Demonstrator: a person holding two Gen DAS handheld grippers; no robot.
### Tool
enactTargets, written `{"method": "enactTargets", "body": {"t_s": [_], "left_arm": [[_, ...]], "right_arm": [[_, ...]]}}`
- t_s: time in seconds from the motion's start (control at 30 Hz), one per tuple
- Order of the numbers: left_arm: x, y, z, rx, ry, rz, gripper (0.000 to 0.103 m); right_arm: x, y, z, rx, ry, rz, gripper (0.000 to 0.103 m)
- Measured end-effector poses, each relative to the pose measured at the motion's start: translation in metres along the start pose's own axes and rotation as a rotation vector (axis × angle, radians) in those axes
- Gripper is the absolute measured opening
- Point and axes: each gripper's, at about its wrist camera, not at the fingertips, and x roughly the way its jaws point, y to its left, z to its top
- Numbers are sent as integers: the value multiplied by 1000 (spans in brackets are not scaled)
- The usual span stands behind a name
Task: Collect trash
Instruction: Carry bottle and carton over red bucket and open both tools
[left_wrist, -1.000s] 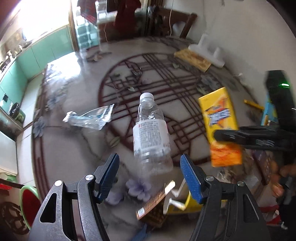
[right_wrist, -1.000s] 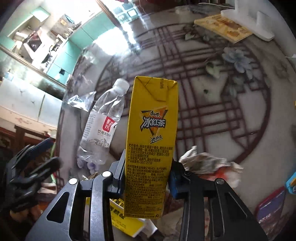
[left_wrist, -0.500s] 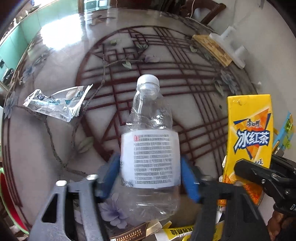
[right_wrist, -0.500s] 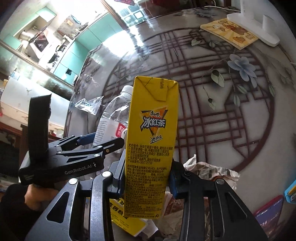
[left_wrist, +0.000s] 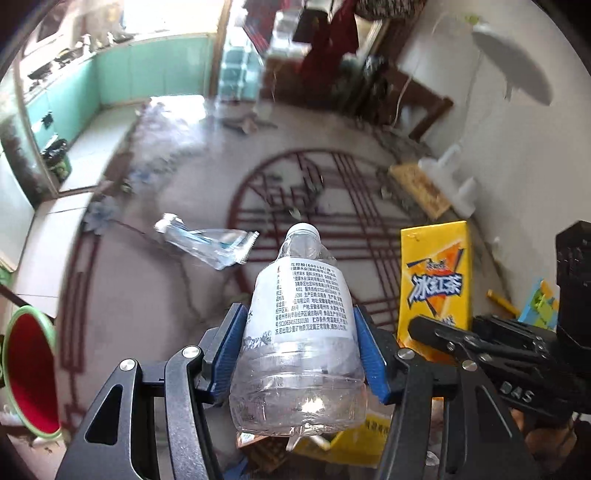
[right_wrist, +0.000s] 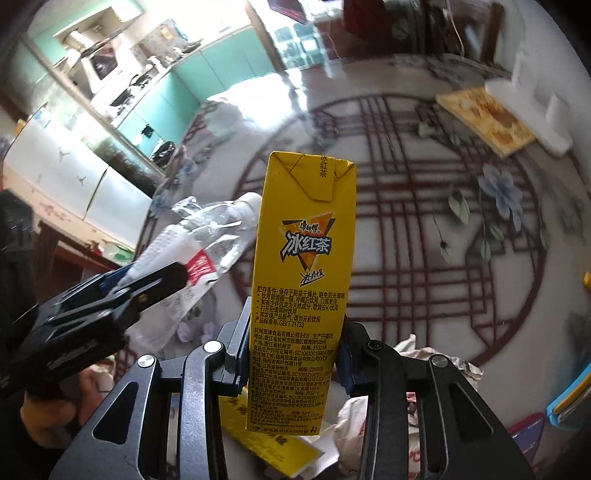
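My left gripper (left_wrist: 297, 347) is shut on a clear plastic water bottle (left_wrist: 299, 328) with a white label and holds it above the table. The bottle also shows in the right wrist view (right_wrist: 199, 254), clamped in the left gripper (right_wrist: 140, 284). My right gripper (right_wrist: 293, 343) is shut on a yellow iced-tea carton (right_wrist: 301, 280), held upright above the table. The carton (left_wrist: 436, 284) and the right gripper (left_wrist: 454, 336) show at the right of the left wrist view. A clear plastic wrapper (left_wrist: 208, 245) lies on the table further left.
The round table (right_wrist: 424, 221) has a dark red lattice pattern. A yellow book (right_wrist: 484, 118) and a white foam block (right_wrist: 532, 110) lie at its far right. Crumpled paper (right_wrist: 432, 354) and yellow packaging (right_wrist: 273, 443) lie near the front edge. A red bin with a green rim (left_wrist: 27, 373) stands lower left.
My left gripper closed on the water bottle and lifted it off the table, tilting up. My right gripper kept holding the carton and rose slightly.
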Motion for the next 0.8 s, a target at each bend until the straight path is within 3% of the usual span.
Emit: {"method": "enactTargets", "body": {"t_s": [0.3, 0.8], "left_arm": [[-70, 30, -21, -74, -110, 25, 57], [-120, 62, -57, -125, -159, 73, 57]], "right_arm": [[-21, 47, 0, -148, -66, -19, 35], [-28, 96, -13, -229, -94, -3, 35]]}}
